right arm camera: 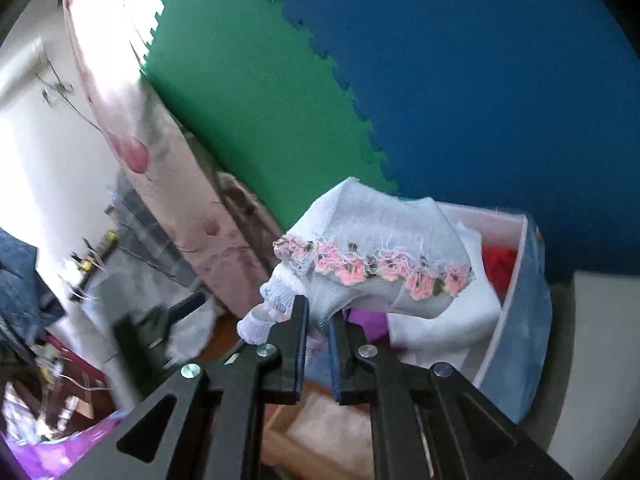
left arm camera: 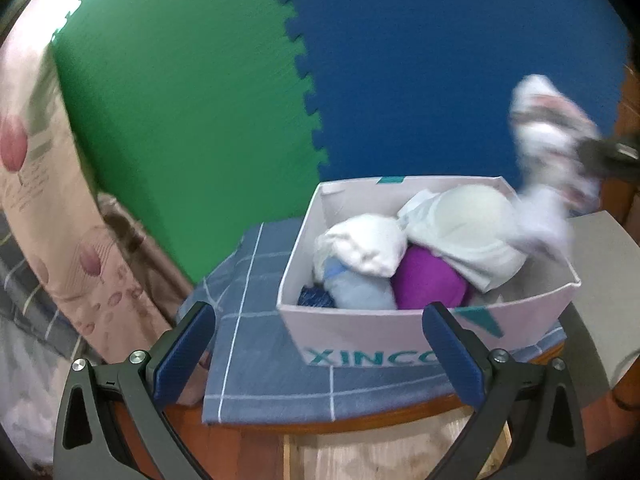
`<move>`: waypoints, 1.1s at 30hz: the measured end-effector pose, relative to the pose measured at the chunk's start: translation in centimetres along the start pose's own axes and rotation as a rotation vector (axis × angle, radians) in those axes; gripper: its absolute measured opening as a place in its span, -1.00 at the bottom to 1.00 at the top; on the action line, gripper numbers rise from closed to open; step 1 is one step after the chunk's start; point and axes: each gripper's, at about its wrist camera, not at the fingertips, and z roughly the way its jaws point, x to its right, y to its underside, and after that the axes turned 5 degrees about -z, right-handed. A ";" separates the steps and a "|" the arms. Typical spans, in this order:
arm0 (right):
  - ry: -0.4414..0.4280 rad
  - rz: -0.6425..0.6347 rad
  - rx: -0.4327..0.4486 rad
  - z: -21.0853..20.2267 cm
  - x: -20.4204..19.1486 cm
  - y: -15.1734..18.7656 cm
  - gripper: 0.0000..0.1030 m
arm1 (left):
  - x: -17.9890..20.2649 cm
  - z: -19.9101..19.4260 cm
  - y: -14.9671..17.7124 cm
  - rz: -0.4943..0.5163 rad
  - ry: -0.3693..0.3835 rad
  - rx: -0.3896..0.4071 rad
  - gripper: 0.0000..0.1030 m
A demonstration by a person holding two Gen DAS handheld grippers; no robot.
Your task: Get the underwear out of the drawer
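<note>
Far left, in the left wrist view: a pink flowered curtain [left arm camera: 48, 184], then a green foam mat [left arm camera: 192, 120] joined by teeth to a blue foam mat [left arm camera: 440, 60]. Low at the front, the left gripper [left arm camera: 320, 344] — fingers [left arm camera: 184, 352] spread wide, released, nothing between them. Beyond them, a blue checked cloth [left arm camera: 260, 360] spread over a wooden counter [left arm camera: 240, 452]. On the cloth, a white cardboard box [left arm camera: 360, 332] with teal lettering, packed with rolled clothes: a white bundle [left arm camera: 360, 244], a purple one [left arm camera: 428, 280], a cream piece [left arm camera: 468, 224]. Up at the right, well above the box's rim and blurred, the white underwear [left arm camera: 548, 132], gripped at its right edge.

In the right wrist view, at centre: the right gripper [right arm camera: 318, 320] — fingers [right arm camera: 298, 320] clenched on a fold of the underwear [right arm camera: 380, 240], white with a band of pink flower trim, hanging in the air. Below and to the right, the box [right arm camera: 516, 312].
</note>
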 end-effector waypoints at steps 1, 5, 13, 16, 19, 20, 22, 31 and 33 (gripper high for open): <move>0.030 -0.030 -0.020 1.8 0.1 -0.8 -0.82 | -0.3 0.1 0.3 -0.006 -0.004 -0.006 1.00; 0.138 -0.119 -0.090 7.1 -0.2 -2.0 -0.82 | -1.6 0.7 1.5 -0.032 -0.003 -0.037 1.00; 0.242 -0.180 -0.204 13.7 0.1 -0.9 -0.76 | -3.4 2.1 3.2 -0.069 -0.019 -0.092 1.00; 0.270 -0.159 -0.184 13.6 0.2 -0.8 -0.75 | -3.8 2.4 3.9 -0.077 -0.019 -0.107 1.00; 0.283 -0.126 -0.104 12.3 0.5 -0.9 -0.46 | -3.8 2.2 4.4 -0.082 -0.017 -0.114 1.00; 0.285 -0.118 -0.052 11.1 0.5 -0.7 -0.35 | -3.8 2.2 4.4 -0.083 -0.016 -0.115 1.00; 0.252 -0.104 0.060 8.4 0.3 0.1 -0.35 | -3.7 1.8 4.5 -0.084 -0.019 -0.109 1.00; 0.360 -0.074 0.518 -4.2 -3.3 13.9 0.31 | -2.5 -0.5 5.5 -0.079 -0.021 -0.026 1.00; 0.405 -0.075 0.594 -5.8 -3.6 17.9 0.53 | -2.1 -1.1 6.0 -0.074 -0.058 -0.014 1.00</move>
